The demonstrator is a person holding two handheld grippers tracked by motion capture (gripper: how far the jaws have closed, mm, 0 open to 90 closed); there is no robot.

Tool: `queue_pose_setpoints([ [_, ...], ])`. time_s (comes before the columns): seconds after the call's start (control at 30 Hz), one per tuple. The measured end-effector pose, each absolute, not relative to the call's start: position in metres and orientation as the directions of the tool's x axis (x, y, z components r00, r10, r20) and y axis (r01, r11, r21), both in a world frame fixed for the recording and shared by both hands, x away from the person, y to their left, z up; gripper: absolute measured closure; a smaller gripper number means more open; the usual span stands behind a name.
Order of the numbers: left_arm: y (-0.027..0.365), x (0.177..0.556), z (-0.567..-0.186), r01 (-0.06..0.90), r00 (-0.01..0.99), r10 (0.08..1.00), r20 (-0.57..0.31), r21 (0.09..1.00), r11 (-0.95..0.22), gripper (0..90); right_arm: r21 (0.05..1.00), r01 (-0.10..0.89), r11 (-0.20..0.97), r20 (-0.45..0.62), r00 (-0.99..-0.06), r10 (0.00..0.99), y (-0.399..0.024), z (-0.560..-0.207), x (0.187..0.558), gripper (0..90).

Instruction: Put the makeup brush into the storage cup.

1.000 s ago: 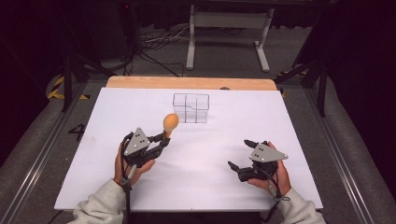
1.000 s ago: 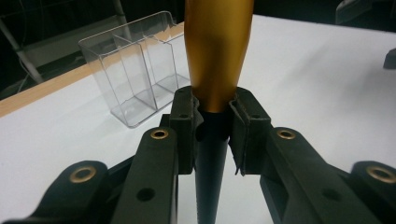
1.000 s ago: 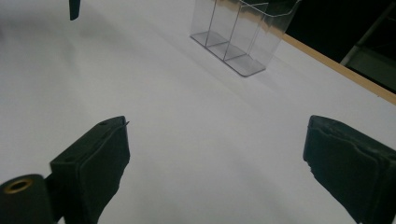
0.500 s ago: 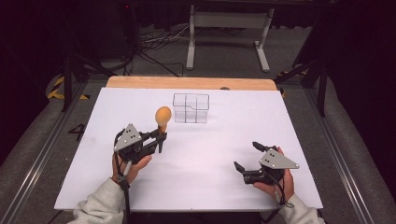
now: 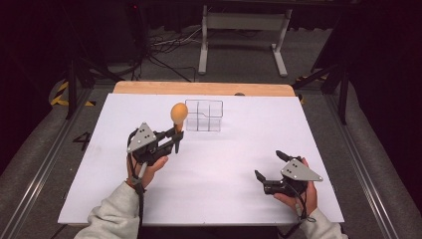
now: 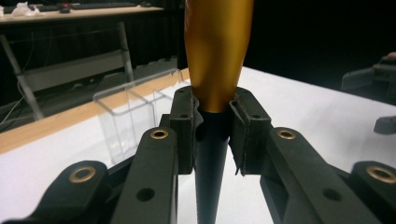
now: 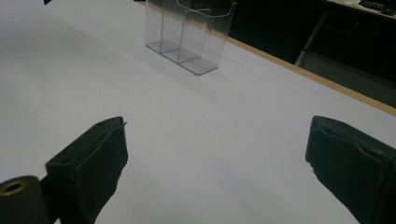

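My left gripper [image 5: 176, 135] is shut on the black stem of a tool with a rounded orange head [image 5: 179, 113]. It holds the tool upright above the white table, just left of a clear plastic organiser [image 5: 204, 115] with several compartments. In the left gripper view the pads [image 6: 187, 116] clamp the tool [image 6: 217, 46] where the golden body meets the black stem, and the organiser [image 6: 133, 116] stands behind on the left. My right gripper [image 5: 268, 164] rests open near the front right of the table. Nothing is between its jaws [image 7: 217, 158], and the organiser [image 7: 187, 32] lies ahead of them.
A white sheet [image 5: 239, 144] covers the table, with a wooden strip [image 5: 199, 88] along its far edge. Behind the table stand a metal frame [image 5: 244, 30] and cables on the dark floor. Rails run along both sides of the table.
The left gripper has lifted the orange-headed tool and carried it farther up the table, closer to the organiser. The right hand has barely shifted.
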State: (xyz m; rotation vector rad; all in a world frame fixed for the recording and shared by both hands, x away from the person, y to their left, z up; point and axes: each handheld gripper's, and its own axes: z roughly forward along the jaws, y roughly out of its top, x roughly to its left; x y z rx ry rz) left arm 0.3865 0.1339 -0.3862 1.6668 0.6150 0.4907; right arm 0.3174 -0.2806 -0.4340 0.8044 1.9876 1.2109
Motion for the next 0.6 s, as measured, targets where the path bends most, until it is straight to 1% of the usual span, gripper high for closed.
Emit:
queue_pose_setpoints([
  [0.17,0.126,0.396,-0.373,0.106,0.773,0.635,-0.005,0.987,-0.121,73.3,0.917,0.164,0.363,-0.206,-0.585,0.785,-0.282,-0.434,0.318,6.7],
  [0.23,0.125,0.400,-0.366,0.102,0.776,0.631,-0.016,0.990,-0.101,73.3,0.921,0.165,0.352,-0.195,-0.588,0.785,-0.282,-0.433,0.318,6.7],
  [0.6,0.099,0.425,-0.343,0.079,0.782,0.623,-0.013,0.994,-0.078,73.3,0.923,0.156,0.353,-0.198,-0.593,0.780,-0.281,-0.433,0.318,6.8],
])
